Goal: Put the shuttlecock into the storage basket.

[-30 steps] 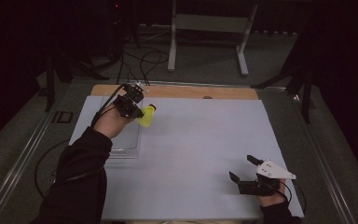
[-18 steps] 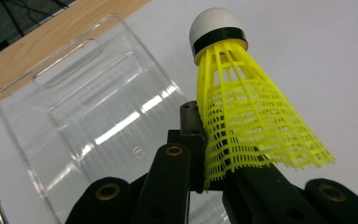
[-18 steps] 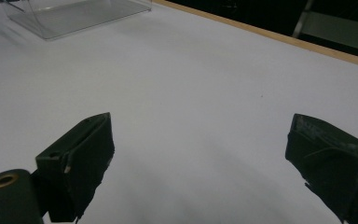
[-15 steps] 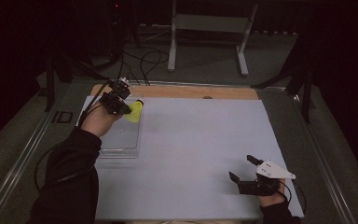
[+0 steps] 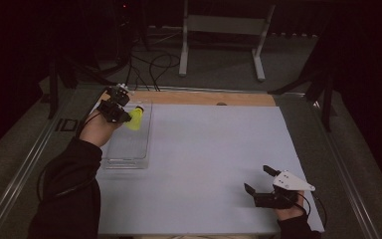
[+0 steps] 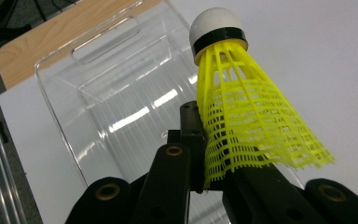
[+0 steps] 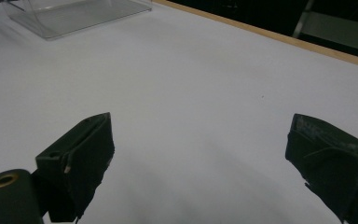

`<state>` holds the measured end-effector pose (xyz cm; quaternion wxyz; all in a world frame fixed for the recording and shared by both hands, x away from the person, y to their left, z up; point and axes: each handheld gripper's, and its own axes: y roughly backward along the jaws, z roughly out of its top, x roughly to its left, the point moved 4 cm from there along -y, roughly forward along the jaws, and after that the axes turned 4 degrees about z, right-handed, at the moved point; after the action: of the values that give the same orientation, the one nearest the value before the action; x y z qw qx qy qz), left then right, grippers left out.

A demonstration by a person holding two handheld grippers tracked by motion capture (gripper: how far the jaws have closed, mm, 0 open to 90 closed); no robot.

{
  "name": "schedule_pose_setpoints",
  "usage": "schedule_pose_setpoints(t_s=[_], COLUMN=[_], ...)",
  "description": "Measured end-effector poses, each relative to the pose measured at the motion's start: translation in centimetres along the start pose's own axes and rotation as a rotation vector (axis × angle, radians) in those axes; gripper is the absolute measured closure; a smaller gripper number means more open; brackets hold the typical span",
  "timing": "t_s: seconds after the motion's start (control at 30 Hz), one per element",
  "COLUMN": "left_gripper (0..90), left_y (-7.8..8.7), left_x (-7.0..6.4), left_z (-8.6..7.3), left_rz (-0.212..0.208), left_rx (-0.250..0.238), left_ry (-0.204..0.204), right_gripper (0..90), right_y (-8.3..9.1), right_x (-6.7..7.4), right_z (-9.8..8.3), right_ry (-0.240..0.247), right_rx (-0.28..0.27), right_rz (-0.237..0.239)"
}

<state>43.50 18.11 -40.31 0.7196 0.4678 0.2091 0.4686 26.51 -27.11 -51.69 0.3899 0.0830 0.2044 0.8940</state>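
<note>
Your left gripper (image 5: 122, 115) is clamped on the rim of a yellow shuttlecock (image 6: 242, 107); its jaws pinch the open end of the mesh skirt, and the white cork tip with its black band points away from your hand. You hold the shuttlecock above the far end of the clear plastic tray (image 5: 114, 162), which lies on the left part of the bench (image 5: 209, 149), its far end lapping onto the bare wooden strip at the back. In the left gripper view the tray's ribbed floor and a handle cut-out in its far wall show beneath and behind the shuttlecock; whether the shuttlecock touches the tray you cannot tell from here.

Your right gripper (image 5: 259, 182) rests near the front right corner of the white sheet that covers the bench, well apart from the tray. Its jaws stand wide apart with nothing between them, and white sheet shows in the gap.
</note>
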Motion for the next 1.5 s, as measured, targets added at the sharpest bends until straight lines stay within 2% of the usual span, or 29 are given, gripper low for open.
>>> schedule_pose_setpoints(t_s=[0.27, 0.73, 1.03, 1.47, 1.5], left_gripper=[90.0, 90.0, 90.0, 90.0, 90.0], left_y=[-1.5, -3.5, -4.9, -6.5, -6.6], left_x=[0.2, -0.2, -0.8, -1.3, -1.3], left_z=[-0.7, -1.2, -1.5, -1.6, -1.7], left_rz=[-0.007, -0.004, -0.013, 0.001, -0.008], left_rx=[0.012, 0.03, 0.046, 0.066, 0.07], left_ry=[0.03, 0.052, 0.044, 0.043, 0.043], right_gripper=[7.8, 7.8, 7.8, 7.8, 7.8], right_y=[-0.1, -0.1, 0.0, -0.1, -0.1], right_x=[0.0, 0.0, -0.1, 0.0, -0.1], right_z=[0.0, 0.0, -0.1, -0.1, -0.1], right_ry=[0.001, 0.0, -0.001, 0.0, 0.001], right_rx=[-0.001, 0.001, 0.004, 0.005, 0.005], right_rz=[0.003, 0.002, -0.001, -0.001, -0.002])
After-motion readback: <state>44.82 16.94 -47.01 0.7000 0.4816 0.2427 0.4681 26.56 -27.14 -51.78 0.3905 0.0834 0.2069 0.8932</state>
